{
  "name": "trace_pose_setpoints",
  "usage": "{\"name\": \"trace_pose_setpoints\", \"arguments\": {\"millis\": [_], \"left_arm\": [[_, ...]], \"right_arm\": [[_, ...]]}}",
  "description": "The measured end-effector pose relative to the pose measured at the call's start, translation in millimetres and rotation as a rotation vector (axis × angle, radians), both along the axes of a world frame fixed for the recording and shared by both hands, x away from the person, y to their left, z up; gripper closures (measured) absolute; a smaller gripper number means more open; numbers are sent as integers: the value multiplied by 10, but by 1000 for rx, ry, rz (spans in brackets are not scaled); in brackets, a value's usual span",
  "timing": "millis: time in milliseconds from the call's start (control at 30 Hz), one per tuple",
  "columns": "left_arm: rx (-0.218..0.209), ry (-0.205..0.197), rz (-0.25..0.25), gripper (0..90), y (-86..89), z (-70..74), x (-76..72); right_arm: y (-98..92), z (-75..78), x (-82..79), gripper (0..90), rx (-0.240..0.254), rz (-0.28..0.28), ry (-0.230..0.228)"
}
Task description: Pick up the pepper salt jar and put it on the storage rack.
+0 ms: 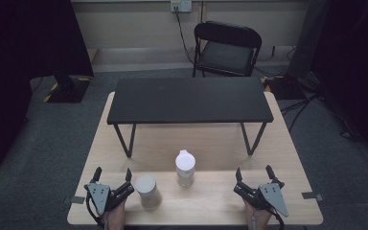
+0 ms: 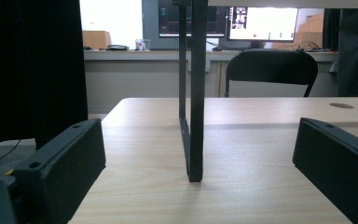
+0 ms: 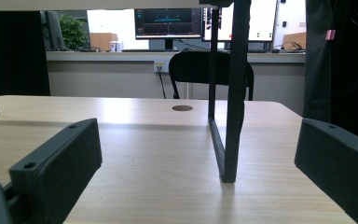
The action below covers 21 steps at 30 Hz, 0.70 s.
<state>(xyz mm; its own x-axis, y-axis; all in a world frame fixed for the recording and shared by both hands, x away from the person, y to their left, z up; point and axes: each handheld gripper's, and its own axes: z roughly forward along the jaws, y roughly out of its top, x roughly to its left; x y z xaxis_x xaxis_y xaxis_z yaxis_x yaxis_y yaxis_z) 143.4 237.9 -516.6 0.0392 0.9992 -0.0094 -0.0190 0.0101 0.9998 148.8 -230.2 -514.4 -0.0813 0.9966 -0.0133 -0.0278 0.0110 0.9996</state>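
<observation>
On the near edge of the wooden table, w/ the person's hands coming in from the bottom of the high view, both tools sit low, jaws pointing fwd. Left tool: jaws spread wide apart, nothing between them. It sits just beside a pale grey cylinder standing upright on the table, to its right in the high view; whether they touch can't be told. Right tool: jaws also wide apart, empty, well apart from the objs.

Between the two tools, a bit further fwd than the cylinder, stands a small clear bottle w/ a white lid, upright, near the cylinder but not touching it.

Behind these, a black raised shelf on thin black legs spans the table's far half. Left gripper view looks along the tabletop at one shelf leg, straight ahead between the jaws, black pads at either side. Right gripper view: similar, another shelf leg ahead, right of centre.

Beyond the table, a black folding chair faces it; monitors on a far counter.
</observation>
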Motion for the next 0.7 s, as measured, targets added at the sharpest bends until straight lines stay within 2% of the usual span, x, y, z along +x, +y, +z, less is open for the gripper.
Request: {"name": "trace_pose_setpoints", "arguments": {"millis": [467, 700], "left_arm": [[-1, -2, 8, 18, -15, -2, 3], [-20, 18, 6, 4, -11, 44, 40]], "right_arm": [[1, 0, 0, 0, 0, -1, 0], [4, 0, 0, 0, 0, -2, -1]]}}
